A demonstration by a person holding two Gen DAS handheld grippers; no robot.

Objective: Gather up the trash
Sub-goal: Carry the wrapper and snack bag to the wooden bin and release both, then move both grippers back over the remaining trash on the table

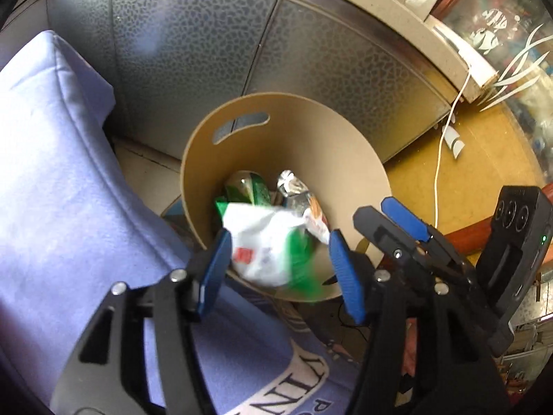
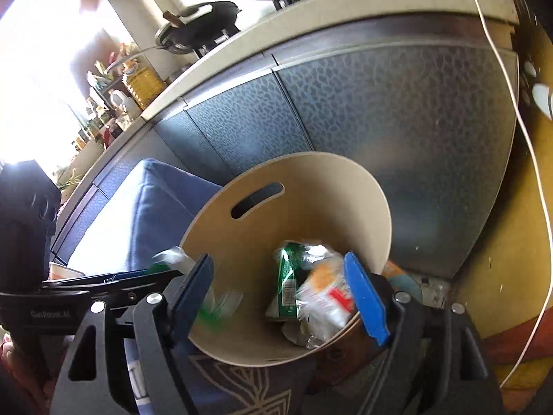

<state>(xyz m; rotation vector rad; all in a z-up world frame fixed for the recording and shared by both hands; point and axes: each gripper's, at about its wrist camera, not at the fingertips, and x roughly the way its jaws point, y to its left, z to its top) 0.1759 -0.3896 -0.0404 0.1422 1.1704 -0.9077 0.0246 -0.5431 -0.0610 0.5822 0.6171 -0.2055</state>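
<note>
Both grippers, left [image 1: 280, 269] and right [image 2: 280, 297], hang with jaws apart over the bin [image 1: 345, 138], a blurred white-green wrapper [image 1: 269, 245] loose between the left's fingers, so best keep them spread until it lands inside.

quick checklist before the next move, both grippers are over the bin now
1. Left gripper open: ok, its pads stand apart.
2. White and green wrapper let go: ok, it is blurred between the open pads, over the bin's mouth.
3. Right gripper open and empty: ok, only the bin shows between its fingers.
4. Tan bin upright, mouth open: ok.
5. Room left in the bin: ok, the green packet and other wrappers lie low inside.
6. More trash left outside the bin: cannot tell, neither view shows the rest of the room.
</note>
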